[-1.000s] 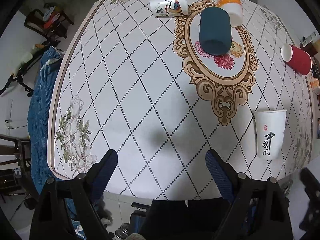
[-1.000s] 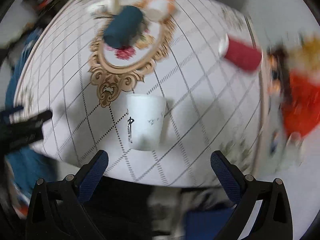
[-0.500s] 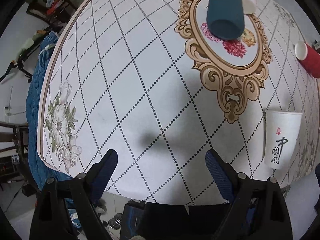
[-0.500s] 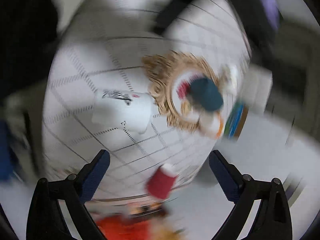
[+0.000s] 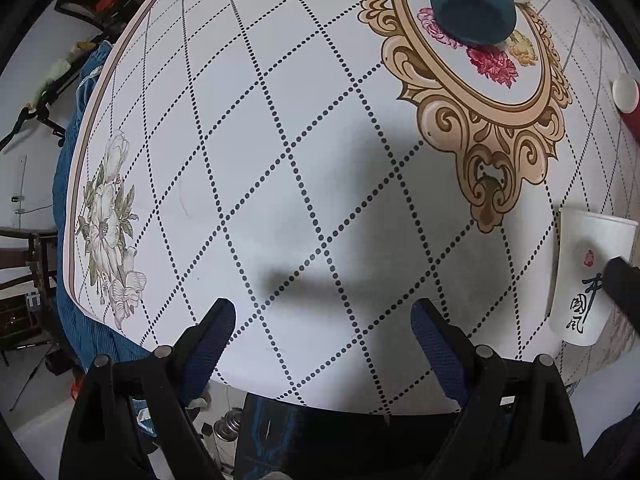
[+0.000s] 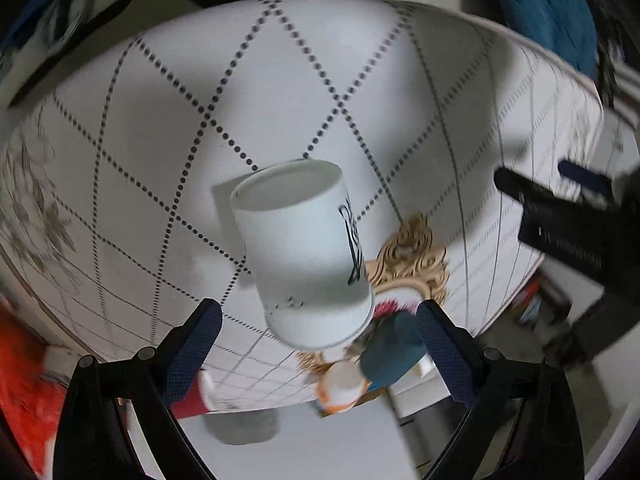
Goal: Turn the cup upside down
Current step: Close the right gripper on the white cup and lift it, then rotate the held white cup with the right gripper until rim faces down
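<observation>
A white paper cup (image 5: 588, 276) with black calligraphy and a small red mark stands upright near the table's right front edge. In the right wrist view, which is rolled upside down, the cup (image 6: 304, 256) appears inverted, in front of and between the open fingers. My right gripper (image 6: 318, 334) is open and empty; one of its dark fingers (image 5: 622, 284) shows beside the cup in the left wrist view. My left gripper (image 5: 322, 334) is open and empty, over the table's front edge, left of the cup.
A dark blue cup (image 5: 472, 4) lies on the gold-framed flower medallion (image 5: 492, 92). A red cup (image 5: 630, 100) lies at the right edge. An orange-and-white cup (image 6: 340, 386) is beyond the blue one. Blue cloth (image 5: 68, 168) hangs off the table's left side.
My right gripper has rolled upside down and closed in on the white cup. My left gripper has moved forward and lower over the table.
</observation>
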`<control>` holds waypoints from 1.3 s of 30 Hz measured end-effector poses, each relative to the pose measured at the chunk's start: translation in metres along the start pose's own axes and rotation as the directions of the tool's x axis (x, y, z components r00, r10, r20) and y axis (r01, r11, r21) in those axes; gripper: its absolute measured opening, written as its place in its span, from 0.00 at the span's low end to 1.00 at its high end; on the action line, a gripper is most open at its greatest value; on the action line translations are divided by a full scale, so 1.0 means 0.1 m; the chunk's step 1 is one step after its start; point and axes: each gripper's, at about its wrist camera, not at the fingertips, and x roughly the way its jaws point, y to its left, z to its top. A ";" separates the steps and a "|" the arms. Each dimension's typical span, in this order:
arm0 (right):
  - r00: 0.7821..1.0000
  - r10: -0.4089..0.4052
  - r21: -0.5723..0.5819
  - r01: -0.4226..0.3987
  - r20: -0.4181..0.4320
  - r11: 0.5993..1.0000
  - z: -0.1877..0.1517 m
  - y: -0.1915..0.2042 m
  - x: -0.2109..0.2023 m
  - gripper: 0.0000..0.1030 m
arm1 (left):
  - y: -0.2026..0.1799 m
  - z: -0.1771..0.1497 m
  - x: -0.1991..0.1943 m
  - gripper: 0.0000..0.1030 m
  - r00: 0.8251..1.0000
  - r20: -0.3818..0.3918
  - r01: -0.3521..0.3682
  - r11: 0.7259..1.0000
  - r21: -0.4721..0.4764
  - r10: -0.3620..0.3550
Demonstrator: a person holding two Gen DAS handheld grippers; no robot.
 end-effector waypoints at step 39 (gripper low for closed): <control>0.953 0.302 0.314 -0.297 0.034 0.902 -0.23 -0.75 0.84 0.64 | 0.17 0.03 0.07 0.87 1.000 -0.014 -0.004 0.998 -0.068 0.003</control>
